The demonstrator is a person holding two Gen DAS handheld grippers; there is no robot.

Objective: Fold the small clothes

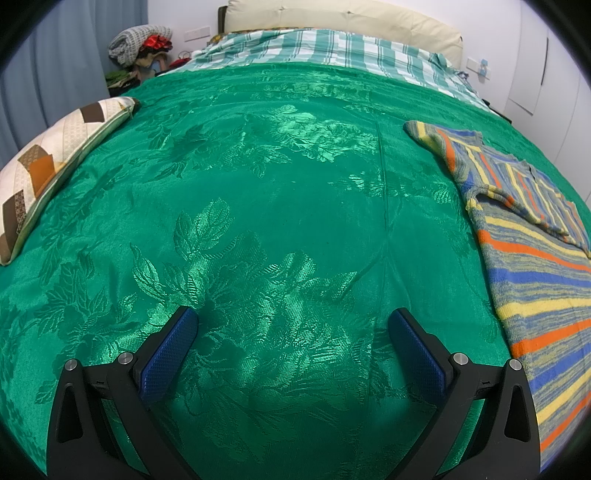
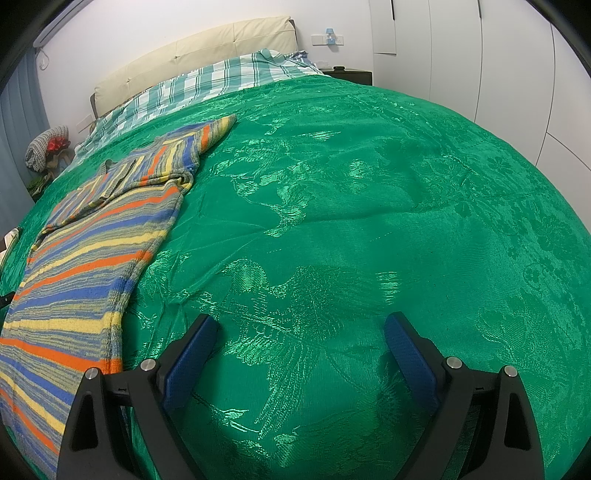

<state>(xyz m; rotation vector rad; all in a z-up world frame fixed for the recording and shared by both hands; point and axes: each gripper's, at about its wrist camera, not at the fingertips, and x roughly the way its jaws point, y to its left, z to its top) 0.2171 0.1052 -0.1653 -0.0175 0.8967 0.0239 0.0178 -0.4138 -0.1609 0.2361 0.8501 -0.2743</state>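
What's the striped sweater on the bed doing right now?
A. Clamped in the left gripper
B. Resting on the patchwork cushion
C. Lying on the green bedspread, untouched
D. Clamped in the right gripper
C: the striped sweater lies on the green bedspread; both the left gripper and the right gripper are open and empty.

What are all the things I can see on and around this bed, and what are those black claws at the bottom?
Striped knitted garment: one; orange, blue, yellow and grey; flat on the bedspread between the two grippers, one sleeve folded over its body.
Bedspread: one, shiny green with leaf pattern, covering the bed.
Checked sheet: one, green and white, at the head of the bed.
Headboard: one, cream, padded, against the wall.
Patchwork cushion: one, cream and brown, left edge of the bed.
Pile of clothes: one, grey and red, in the corner by the curtain.
Left gripper: one, black with blue pads, open, above bare bedspread.
Right gripper: one, same colours, open, holding nothing.
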